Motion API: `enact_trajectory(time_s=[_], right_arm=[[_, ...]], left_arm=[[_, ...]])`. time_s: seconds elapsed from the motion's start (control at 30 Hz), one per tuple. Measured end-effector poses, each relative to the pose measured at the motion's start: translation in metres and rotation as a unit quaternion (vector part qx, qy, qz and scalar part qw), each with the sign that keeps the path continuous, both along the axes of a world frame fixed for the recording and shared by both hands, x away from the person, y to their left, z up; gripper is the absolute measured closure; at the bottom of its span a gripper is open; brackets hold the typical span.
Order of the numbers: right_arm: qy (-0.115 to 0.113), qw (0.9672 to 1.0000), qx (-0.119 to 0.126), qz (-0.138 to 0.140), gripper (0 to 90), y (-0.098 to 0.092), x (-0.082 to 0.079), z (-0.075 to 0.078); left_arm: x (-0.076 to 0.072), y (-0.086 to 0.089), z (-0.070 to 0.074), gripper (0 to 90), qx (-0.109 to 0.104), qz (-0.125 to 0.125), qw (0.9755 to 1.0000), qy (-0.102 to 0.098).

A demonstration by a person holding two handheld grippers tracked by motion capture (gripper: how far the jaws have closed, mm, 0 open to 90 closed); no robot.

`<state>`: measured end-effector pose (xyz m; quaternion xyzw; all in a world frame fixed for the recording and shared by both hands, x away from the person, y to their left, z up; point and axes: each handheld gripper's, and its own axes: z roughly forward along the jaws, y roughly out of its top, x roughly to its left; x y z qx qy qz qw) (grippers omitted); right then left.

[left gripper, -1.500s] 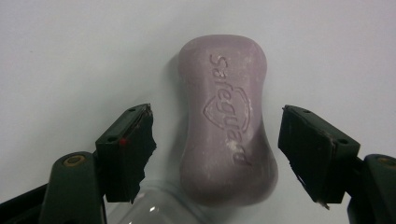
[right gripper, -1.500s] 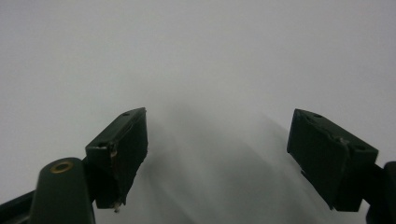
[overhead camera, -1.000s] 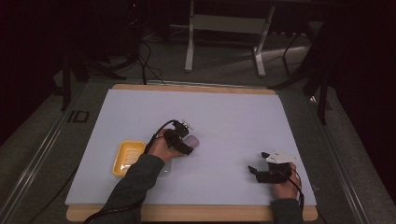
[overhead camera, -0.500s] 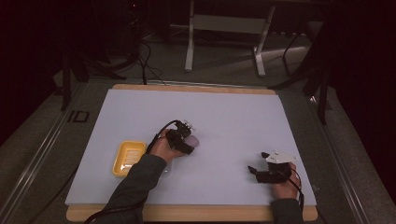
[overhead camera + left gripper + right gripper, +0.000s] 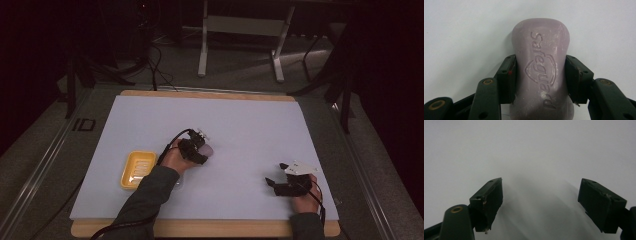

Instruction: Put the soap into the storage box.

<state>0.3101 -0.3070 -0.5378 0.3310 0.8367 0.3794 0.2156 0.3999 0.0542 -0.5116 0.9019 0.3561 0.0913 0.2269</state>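
Presently, left gripper [image 5: 540, 80]: clamping the mauve waisted soap bar [image 5: 541, 72] mid-mat, near the yellow ridged plastic soap dish [image 5: 136, 169].
Right gripper [image 5: 541, 202]: resting spread, empty.
Risk: smooth soap possibly slipping, twisting between pads.

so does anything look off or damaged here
Nothing major. The soap bar clamped in the left gripper has scuffs and whitish nicks over its embossed lettering. The yellow soap dish sits empty beside that hand. The right gripper is open over bare mat.
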Motion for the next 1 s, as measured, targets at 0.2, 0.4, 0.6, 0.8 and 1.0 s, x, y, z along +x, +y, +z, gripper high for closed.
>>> enact_trajectory(time_s=[0.2, 0.4, 0.6, 0.8, 1.0], right_arm=[[0.000, 1.0000, 0.001, 0.000, 19.8, 0.000, 0.000, 0.000], [0.000, 1.0000, 0.000, 0.001, 19.8, 0.000, 0.000, 0.000], [0.000, 1.0000, 0.000, 0.000, 19.7, 0.000, 0.000, 0.000], [-0.001, 1.0000, 0.000, 0.000, 19.8, 0.000, 0.000, 0.000], [-0.001, 1.0000, 0.000, 0.000, 19.7, 0.000, 0.000, 0.000]], left_arm=[[0.000, 0.000, 0.002, 48.9, 0.002, 0.000, 1.0000, 0.000], [-0.001, 0.001, 0.008, 49.1, -0.005, -0.005, 1.0000, 0.001], [-0.002, 0.003, 0.014, 49.2, -0.003, -0.006, 1.0000, -0.002], [-0.005, 0.006, 0.022, 49.2, -0.009, -0.002, 0.9999, -0.006], [-0.010, 0.007, 0.029, 49.2, -0.014, 0.005, 0.9999, -0.009]])
